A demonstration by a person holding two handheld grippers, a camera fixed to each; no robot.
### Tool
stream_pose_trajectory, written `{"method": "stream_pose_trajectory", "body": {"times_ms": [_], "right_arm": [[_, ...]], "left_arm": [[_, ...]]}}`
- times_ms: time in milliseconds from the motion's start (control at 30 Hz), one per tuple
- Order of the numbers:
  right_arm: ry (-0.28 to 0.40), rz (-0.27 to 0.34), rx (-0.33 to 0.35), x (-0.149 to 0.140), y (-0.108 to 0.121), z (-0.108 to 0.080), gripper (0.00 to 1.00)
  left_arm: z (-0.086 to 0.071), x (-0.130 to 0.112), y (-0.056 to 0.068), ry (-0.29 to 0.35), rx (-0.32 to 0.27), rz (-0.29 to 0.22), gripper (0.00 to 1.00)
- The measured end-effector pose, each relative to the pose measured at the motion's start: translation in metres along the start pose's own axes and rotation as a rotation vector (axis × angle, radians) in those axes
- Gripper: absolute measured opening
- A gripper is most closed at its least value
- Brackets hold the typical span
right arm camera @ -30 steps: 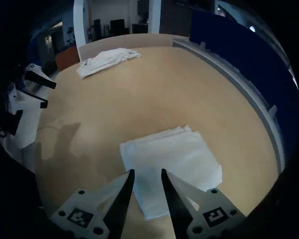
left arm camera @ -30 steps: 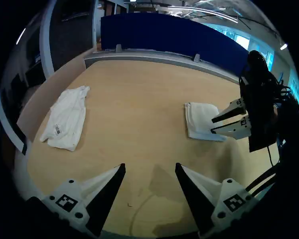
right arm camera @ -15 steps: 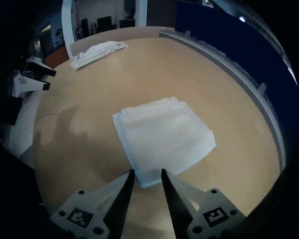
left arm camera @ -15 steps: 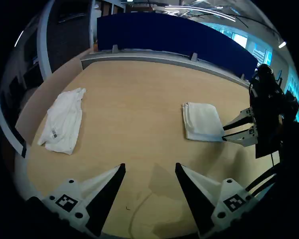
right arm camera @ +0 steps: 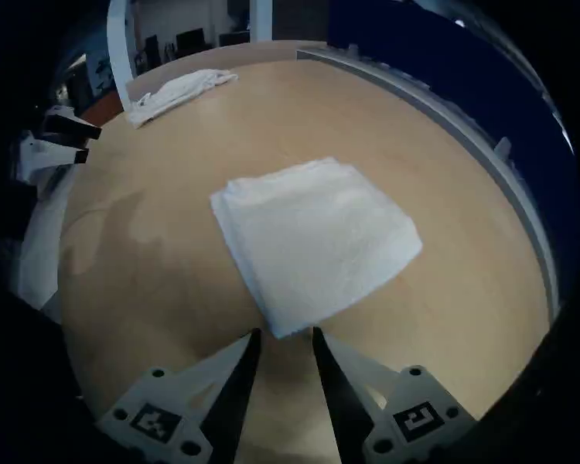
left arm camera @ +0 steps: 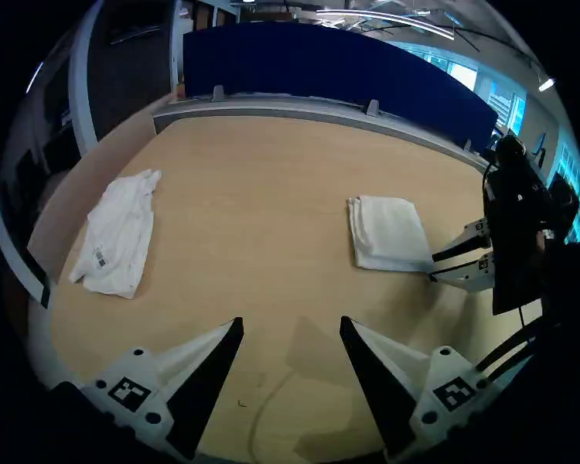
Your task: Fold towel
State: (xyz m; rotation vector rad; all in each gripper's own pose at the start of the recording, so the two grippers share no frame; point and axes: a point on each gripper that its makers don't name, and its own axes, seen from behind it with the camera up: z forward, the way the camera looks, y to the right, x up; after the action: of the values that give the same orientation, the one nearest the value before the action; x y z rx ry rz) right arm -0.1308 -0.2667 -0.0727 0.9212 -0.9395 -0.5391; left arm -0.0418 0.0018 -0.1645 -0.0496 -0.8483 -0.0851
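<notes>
So here's where we're at. In the left gripper view, our left gripper point(left arm camera: 291, 321) hangs over the wooden table point(left arm camera: 259, 201) with its fingers spread wide and only bare tabletop between them. The folded towel point(left arm camera: 387, 241) lies flat at about 2 o'clock from those fingertips, a neat white rectangle well apart from them. Over at 10 o'clock, near the table's edge, there's a crumpled white cloth point(left arm camera: 118, 236) with a small tag on it. A blue partition point(left arm camera: 329, 66) runs along the far side at 12 o'clock. The right gripper point(left arm camera: 432, 267) comes in from 3 o'clock with its tips right at the towel's near corner. From this angle we can't tell whether they touch it.

The right gripper view is clearer. The right gripper point(right arm camera: 284, 334) has its fingers close together, with a narrow gap and wood showing between them. The folded towel point(right arm camera: 317, 236) sits dead ahead at 12 o'clock, turned like a diamond, and its nearest corner points down at that gap, just beside the tips. We don't see either finger pressing on it. The left gripper point(right arm camera: 90, 145) shows at 9 o'clock near the table's edge, and the crumpled white cloth point(right arm camera: 178, 87) is way out at 11 o'clock.
</notes>
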Motion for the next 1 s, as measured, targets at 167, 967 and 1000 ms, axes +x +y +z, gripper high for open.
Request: {"method": "stream_pose_trajectory", "body": {"times_ms": [167,967,1000], "right_arm": [[0.002,0.005,-0.001,0.000,-0.003,0.000,0.51],[0.038,0.049,-0.005,0.009,-0.003,-0.005,0.02],[0.042,0.048,-0.006,0.010,-0.002,-0.006,0.02]], "left_arm": [[-0.001,-0.001,-0.001,-0.002,0.000,0.000,0.93],[-0.003,-0.004,0.001,-0.005,-0.007,0.007,0.93],[-0.003,-0.004,0.002,-0.005,-0.009,0.008,0.93]]}}
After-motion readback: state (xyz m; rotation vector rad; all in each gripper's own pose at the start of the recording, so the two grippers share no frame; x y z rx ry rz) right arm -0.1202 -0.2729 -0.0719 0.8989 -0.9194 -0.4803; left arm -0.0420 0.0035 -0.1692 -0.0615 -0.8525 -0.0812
